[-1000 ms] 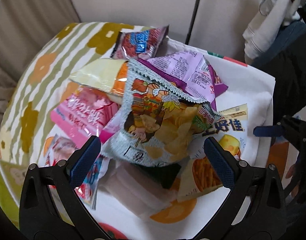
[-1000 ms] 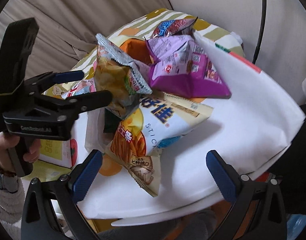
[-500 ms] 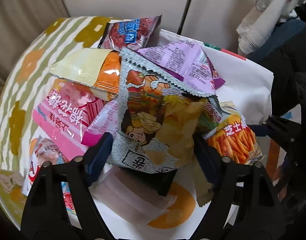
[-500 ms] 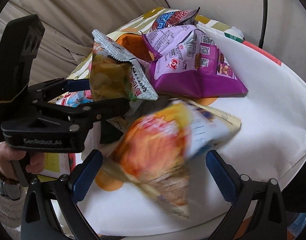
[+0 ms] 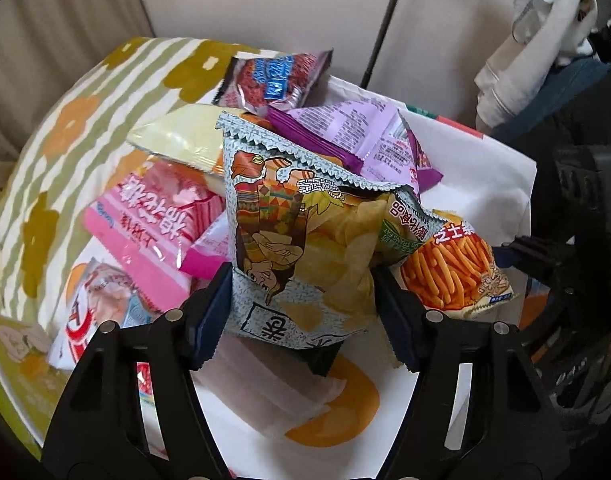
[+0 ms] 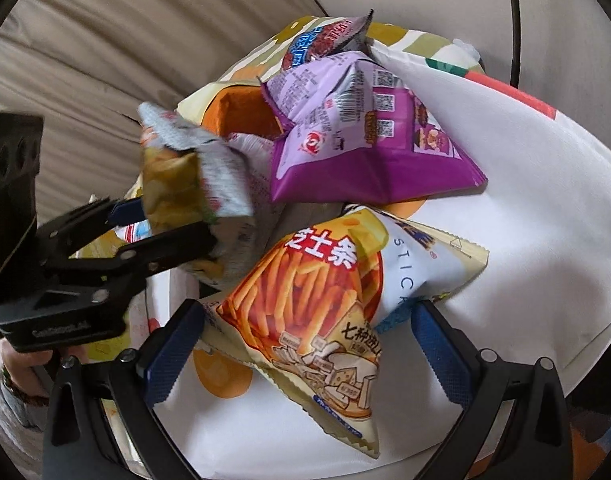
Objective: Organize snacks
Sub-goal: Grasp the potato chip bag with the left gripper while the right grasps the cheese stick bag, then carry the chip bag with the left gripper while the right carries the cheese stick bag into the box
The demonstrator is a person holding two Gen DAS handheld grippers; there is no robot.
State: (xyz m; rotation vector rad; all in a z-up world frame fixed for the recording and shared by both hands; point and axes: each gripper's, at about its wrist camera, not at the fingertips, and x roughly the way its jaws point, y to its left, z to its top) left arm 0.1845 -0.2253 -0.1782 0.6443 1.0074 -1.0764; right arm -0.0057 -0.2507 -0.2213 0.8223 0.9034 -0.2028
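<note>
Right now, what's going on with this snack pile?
A person is sorting snack bags on a cloth-covered table, one set of tongs in each hand. The left tongs are closing on the grey chip bag, pads against both its sides, at the top of the pile. The right tongs are open, straddling the cheese stick bag without pressing on it. The purple bag, pink bag and red bag lie untouched.

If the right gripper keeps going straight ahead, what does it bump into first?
Most likely the cheese stick bag. It already lies between the open fingers of the right gripper, right in its path. The purple bag sits farther on, though depth is hard to judge.
</note>
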